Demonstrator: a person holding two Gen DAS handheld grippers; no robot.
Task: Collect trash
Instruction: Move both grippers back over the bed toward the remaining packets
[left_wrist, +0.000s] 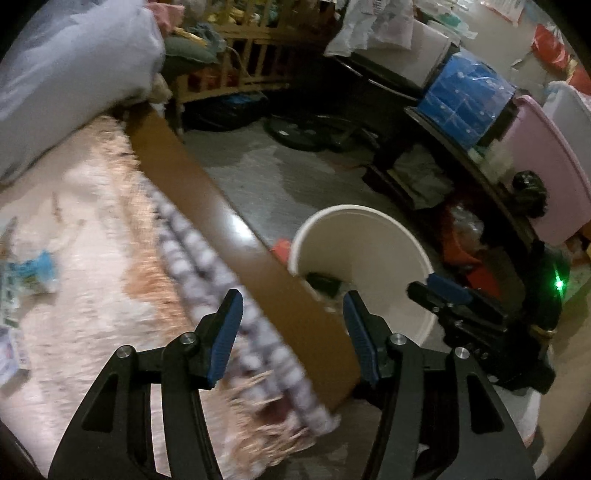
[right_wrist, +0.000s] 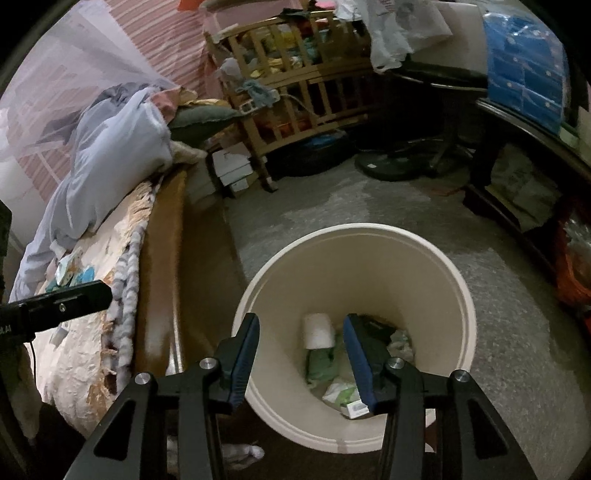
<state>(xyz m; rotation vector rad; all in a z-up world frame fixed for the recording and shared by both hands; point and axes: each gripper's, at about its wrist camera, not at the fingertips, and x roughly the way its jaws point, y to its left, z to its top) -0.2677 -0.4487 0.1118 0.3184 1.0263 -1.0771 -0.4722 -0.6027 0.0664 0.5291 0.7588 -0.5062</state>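
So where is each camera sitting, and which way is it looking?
Left wrist: sits on the left tongs, looking down over the wooden bed edge; its open blue pads show, and the right tongs over the bin.
Right wrist: sits on the right tongs, looking down into the white trash bin; open pads show, nothing held.
Both share the bin, the bed and the wooden crib.
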